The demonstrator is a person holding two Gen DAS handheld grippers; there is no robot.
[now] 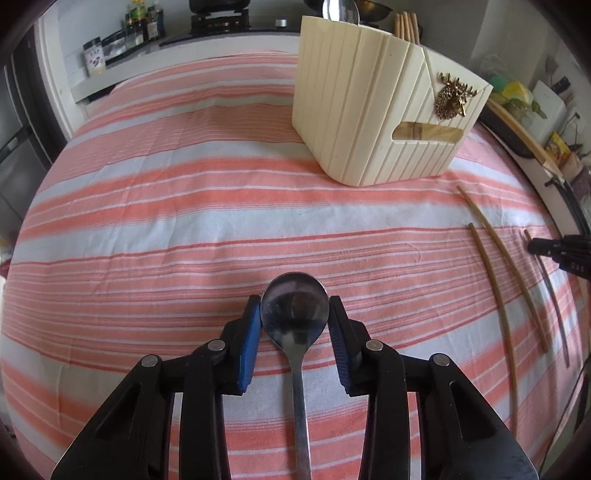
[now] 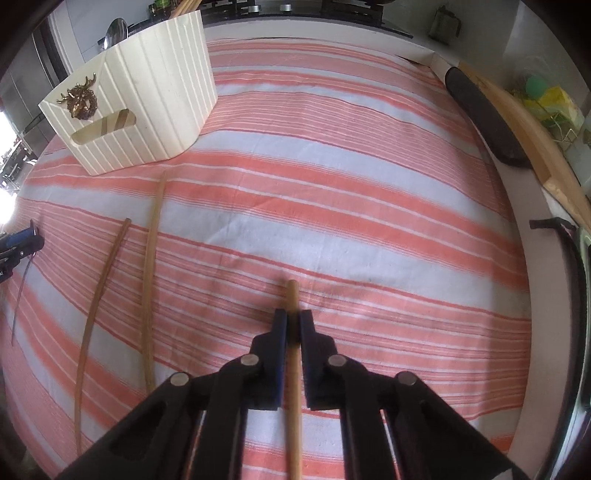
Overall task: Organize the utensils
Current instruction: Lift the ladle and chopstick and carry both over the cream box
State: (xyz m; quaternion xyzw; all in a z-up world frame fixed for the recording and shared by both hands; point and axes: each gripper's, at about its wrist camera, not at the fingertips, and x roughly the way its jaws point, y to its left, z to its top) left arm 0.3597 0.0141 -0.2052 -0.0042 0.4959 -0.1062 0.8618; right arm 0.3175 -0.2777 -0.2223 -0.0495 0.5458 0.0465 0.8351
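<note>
On the pink-and-white striped tablecloth (image 1: 184,206) the left gripper (image 1: 294,306) sits low over a metal spoon (image 1: 295,314). The spoon lies on the cloth with its bowl away from the camera and its handle running back under the gripper. Both blue pads (image 1: 249,343) touch the sides of the bowl, so the claw is clamped on the spoon.

Farther back and to the right stands the cream ribbed utensil holder (image 1: 369,110), upright on the cloth, with a gold deer ornament (image 1: 452,96) on its front. Another spoon (image 1: 340,11) and several wooden chopsticks (image 1: 406,24) stick up out of it.

Right of the holder, 2 loose chopsticks (image 1: 498,258) lie flat on the cloth, near each other but apart.

Farthest right, the right gripper (image 2: 291,317) has its 2 fingers drawn together on a wooden chopstick (image 2: 293,387), which runs between the pads and pokes out past the tips. Whether that chopstick is lifted or on the cloth I cannot tell. Beyond the table's right edge lies a wooden board (image 2: 524,125).
</note>
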